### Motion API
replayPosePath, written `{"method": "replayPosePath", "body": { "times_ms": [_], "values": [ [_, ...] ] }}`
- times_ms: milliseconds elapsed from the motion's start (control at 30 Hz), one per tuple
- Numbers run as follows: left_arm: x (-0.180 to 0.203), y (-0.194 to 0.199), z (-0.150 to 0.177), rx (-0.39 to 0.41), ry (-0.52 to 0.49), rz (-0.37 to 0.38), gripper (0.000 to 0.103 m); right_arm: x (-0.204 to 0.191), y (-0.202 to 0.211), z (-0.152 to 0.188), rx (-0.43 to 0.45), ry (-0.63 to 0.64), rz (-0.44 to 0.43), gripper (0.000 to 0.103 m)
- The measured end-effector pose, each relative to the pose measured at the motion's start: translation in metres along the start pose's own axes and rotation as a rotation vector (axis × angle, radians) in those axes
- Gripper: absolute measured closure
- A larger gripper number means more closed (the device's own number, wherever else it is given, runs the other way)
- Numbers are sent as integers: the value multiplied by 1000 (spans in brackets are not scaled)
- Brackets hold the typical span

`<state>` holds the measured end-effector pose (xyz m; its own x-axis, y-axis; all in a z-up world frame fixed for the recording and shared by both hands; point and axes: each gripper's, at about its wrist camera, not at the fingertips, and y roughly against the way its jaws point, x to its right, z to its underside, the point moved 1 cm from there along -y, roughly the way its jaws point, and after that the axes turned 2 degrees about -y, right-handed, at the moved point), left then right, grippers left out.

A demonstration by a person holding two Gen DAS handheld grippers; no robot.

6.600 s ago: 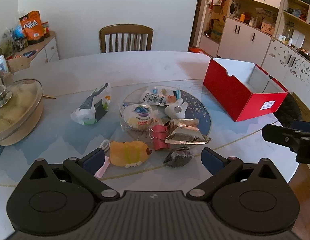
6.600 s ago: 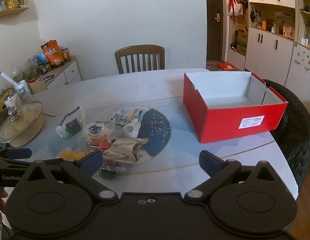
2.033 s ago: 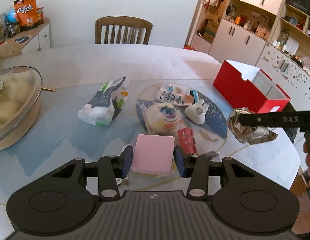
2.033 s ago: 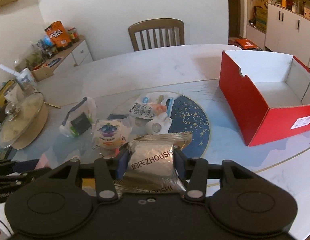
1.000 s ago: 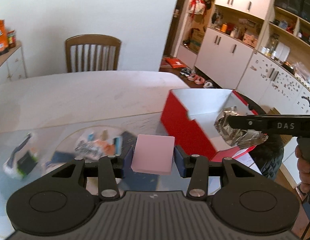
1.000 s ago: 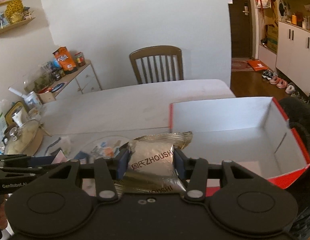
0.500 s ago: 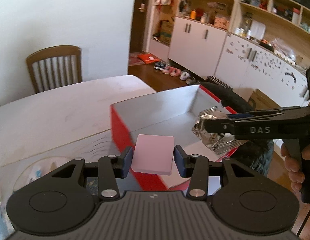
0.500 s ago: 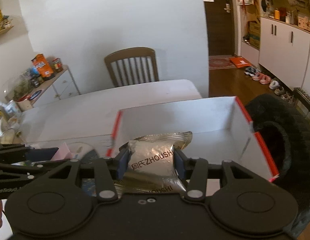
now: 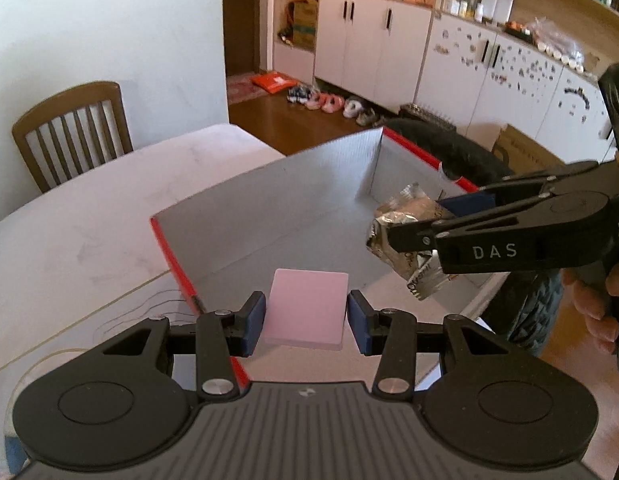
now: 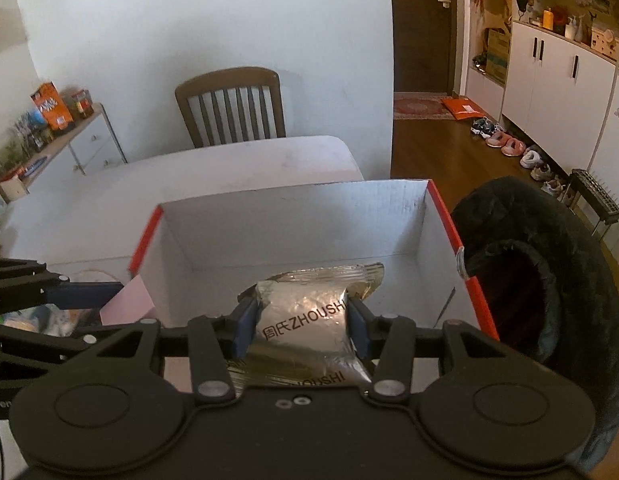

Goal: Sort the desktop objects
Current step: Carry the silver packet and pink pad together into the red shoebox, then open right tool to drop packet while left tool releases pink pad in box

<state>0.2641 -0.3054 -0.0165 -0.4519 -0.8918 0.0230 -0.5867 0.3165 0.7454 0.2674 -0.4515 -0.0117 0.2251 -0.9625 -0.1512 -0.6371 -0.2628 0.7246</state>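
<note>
The right gripper (image 10: 300, 330), marked "DAS", clamped a "ZHOUSHI" foil packet (image 10: 309, 320) over the open red box (image 10: 449, 224); the left gripper (image 9: 306, 322) gripped a pink pad (image 9: 307, 308) above its near edge.

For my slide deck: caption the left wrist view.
Left gripper holds pink pad over red box.

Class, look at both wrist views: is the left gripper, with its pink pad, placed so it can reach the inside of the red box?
Probably yes. The left gripper, shut on the pink pad, hangs above the red box's open top. Nothing covers the box; only the right gripper with its foil packet shares the space, off to one side.
</note>
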Motion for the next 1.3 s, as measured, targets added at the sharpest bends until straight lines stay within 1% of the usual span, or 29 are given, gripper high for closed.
{"method": "replayPosePath", "body": {
  "times_ms": [167,267,367,567,633,767,867,967,1067,1167,1300],
  "values": [
    [-1,-28,-9,-69,9,5,60,4,-18,-6,-21,36,-3,56],
    [-1,-45,-10,-119,-8,-6,60,8,-31,-10,-37,45,3,56],
    [1,-60,-10,-163,-45,-28,60,10,-46,-13,-71,62,-4,56],
    [7,-83,-8,-244,-111,-49,60,14,-72,-11,-140,104,17,56],
    [12,-87,-9,-262,-148,-73,59,17,-80,-10,-162,98,17,56],
    [14,-90,-11,-271,-155,-81,59,18,-88,-11,-194,99,6,56],
    [15,-91,-10,-275,-169,-91,59,13,-92,-10,-216,131,12,56],
    [19,-92,-12,-278,-164,-51,59,11,-97,-7,-242,138,16,56],
    [24,-97,-15,-278,-176,-48,59,9,-101,-6,-264,153,14,56],
    [22,-105,-13,-313,-163,-49,59,9,-104,-5,-292,159,9,55],
    [18,-112,-11,-364,-131,-27,59,10,-105,-7,-303,144,5,55]
  ]
}}
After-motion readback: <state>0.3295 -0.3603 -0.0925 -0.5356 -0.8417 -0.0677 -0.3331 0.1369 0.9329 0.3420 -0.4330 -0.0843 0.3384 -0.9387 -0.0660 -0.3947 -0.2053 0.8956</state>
